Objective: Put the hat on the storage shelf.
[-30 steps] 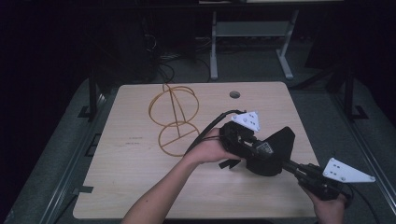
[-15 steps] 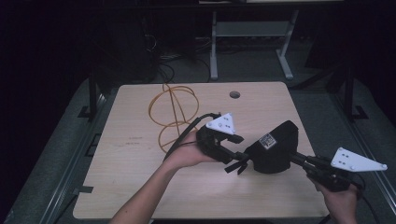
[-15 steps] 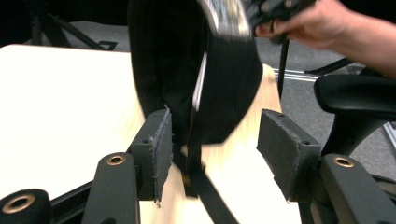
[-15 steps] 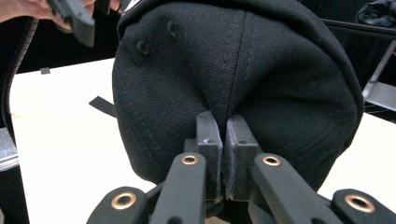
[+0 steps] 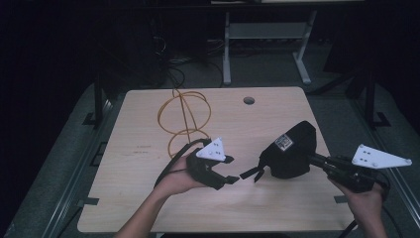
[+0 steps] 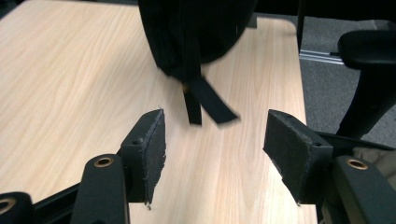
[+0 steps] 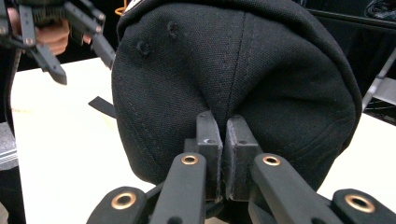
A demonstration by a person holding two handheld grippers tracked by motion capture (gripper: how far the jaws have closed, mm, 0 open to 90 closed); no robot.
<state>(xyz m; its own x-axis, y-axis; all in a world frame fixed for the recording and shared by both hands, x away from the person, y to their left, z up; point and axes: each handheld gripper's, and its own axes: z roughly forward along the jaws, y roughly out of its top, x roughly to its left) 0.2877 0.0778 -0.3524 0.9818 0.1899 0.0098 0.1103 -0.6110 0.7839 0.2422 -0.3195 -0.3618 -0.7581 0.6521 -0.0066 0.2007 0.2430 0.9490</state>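
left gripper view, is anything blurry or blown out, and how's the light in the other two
Left gripper view: the strap is smeared, the table sharp. High view: dim, with dark surroundings. Right gripper view: the table is washed out white, the cap crisp.

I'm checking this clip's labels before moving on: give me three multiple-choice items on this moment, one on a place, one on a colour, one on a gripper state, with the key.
1. Where does the orange wire stand sit on the table?
A. On the far left part, beyond the left gripper
B. At the near right corner
C. Under the cap

2. What colour is the cap?
A. White
B. Black
C. Orange

3. How do the jaws of the left gripper stand?
A. Clamped on the cap's strap
B. Shut on nothing
C. Apart, with nothing pressed between them

Key: 1 A, the high view shows the stand beyond the left gripper, on the table's far left. 2 B, the cloth is black in every view. 3 C, the left gripper view shows both pads apart, the strap hanging beyond them; the jaws have just been opening.
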